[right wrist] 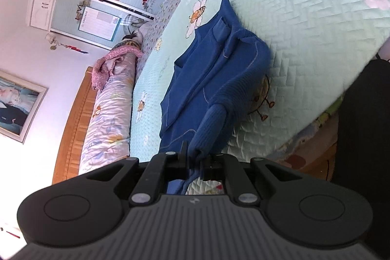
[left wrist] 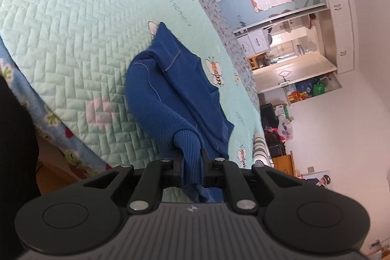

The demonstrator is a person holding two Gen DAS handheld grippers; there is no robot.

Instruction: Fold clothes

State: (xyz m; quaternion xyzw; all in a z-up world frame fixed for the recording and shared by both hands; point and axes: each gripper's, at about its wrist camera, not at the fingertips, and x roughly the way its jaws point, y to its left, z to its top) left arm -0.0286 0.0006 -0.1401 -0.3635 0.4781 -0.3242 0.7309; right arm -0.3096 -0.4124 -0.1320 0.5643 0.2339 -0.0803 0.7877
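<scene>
The bed point(left wrist: 73, 40) carries everything here, its mint quilted bedspread point(right wrist: 316, 16) printed with bees and flowers. On it lies the blue knit sweater point(left wrist: 180, 79), bunched and partly doubled over, its far end resting on the quilt while the near part rises toward me.

I hold it at two places. My left claw point(left wrist: 191, 157) is clamped on a ribbed cuff point(left wrist: 189, 143), the sleeve arching up from the body to the jaws. My right claw point(right wrist: 195, 157) is pinched tight on the other ribbed end point(right wrist: 209, 123), with a little fabric hanging below the jaws.

I judge this the lift-and-carry part of a fold: both sleeve ends up, the body trailing on the bed. To do it well I should keep both claws level with each other and evenly spaced, so the cloth between them hangs without twist. I would carry the cuffs over the body toward its far end, lower them together, and let go only once the fabric lies flat. The knit is soft and stretchy, so pulling hard would drag the whole sweater across the quilt.
</scene>
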